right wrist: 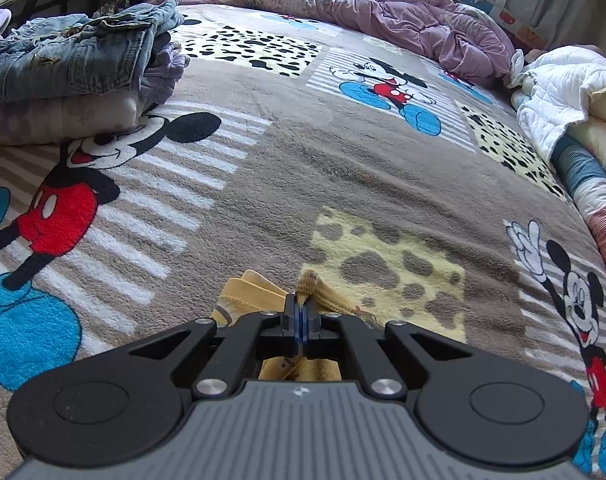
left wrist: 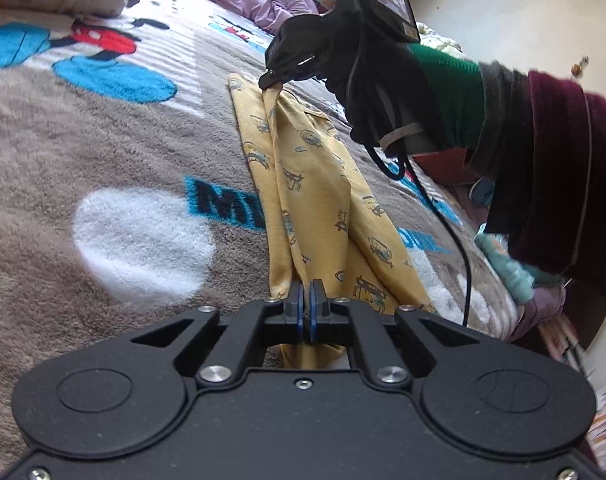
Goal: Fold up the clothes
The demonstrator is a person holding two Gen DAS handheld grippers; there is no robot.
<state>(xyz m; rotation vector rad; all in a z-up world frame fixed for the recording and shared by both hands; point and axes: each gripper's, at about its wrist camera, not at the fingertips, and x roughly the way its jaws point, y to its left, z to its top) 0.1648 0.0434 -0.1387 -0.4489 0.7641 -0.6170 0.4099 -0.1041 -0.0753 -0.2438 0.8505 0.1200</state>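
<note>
The left gripper point(left wrist: 310, 286) pinches one end of the yellow cloth point(left wrist: 323, 200) (it has little cartoon prints), low in the middle of the frame. The right gripper point(right wrist: 302, 300) pinches the other end. The cloth stretches across the cartoon blanket point(right wrist: 283, 160).

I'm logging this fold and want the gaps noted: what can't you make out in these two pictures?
- Yellow garment, left wrist view: its near end is hidden under the left tool.
- Same garment, right wrist view: only a bunched bit shows; the right tool covers the rest.
- Folded pile, right wrist view: cut off by the left edge.
- Garment type: cannot tell.
</note>
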